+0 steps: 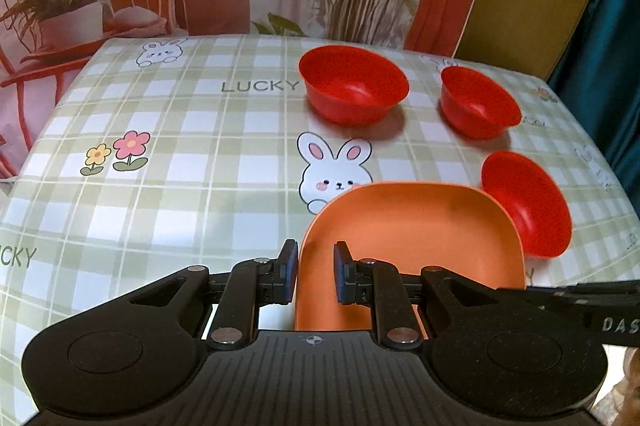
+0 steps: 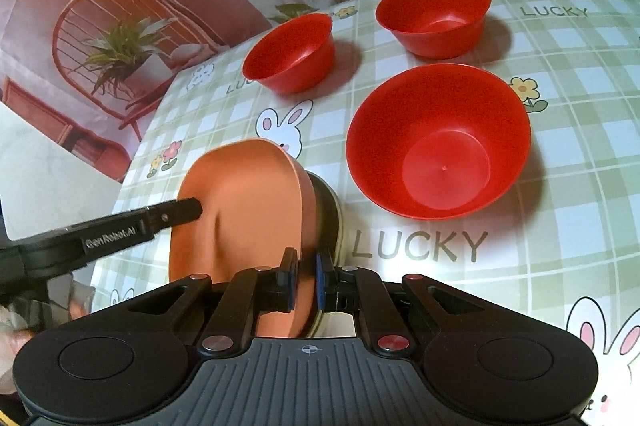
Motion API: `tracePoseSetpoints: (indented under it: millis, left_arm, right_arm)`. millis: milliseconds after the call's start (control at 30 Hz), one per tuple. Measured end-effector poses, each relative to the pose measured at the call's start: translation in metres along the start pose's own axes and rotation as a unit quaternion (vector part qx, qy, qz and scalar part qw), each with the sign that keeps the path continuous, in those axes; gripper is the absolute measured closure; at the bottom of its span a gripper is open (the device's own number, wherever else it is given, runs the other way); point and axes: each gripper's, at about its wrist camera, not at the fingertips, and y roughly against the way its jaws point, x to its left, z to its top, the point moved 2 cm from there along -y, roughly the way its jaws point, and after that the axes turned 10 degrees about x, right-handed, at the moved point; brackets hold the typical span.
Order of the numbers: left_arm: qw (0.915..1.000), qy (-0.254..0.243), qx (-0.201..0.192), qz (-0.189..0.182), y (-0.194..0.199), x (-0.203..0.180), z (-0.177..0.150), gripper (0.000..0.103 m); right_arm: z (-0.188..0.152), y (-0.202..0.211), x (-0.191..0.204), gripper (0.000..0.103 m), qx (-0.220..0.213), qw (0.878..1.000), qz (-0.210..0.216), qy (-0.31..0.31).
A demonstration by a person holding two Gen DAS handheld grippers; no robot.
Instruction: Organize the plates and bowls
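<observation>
Between the left gripper's [image 1: 316,272] parted fingers stands the rim of an orange plate [image 1: 416,226], straddled but not visibly pinched; its dish spreads ahead of the right finger. To the right, the right gripper [image 2: 306,280] has its fingers drawn in on the same plate's edge, holding it tilted over a darker dish [image 2: 330,212]. Beyond the fingertips, three red bowls [image 2: 440,146] [image 2: 290,54] [image 2: 434,16] sit apart on the checked tablecloth [image 2: 560,186]. Judging by this, stacking has barely begun; the bowls remain unnested.
</observation>
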Motion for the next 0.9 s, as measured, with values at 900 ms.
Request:
tracePoseSetpoints:
  millis: [900]
  left_arm:
    - [0.9998, -0.003, 0.002, 0.02, -0.014, 0.007, -0.015, 0.079]
  right_arm:
    - [-0.002, 0.004, -0.003, 0.088, -0.031, 0.999, -0.03, 0.026]
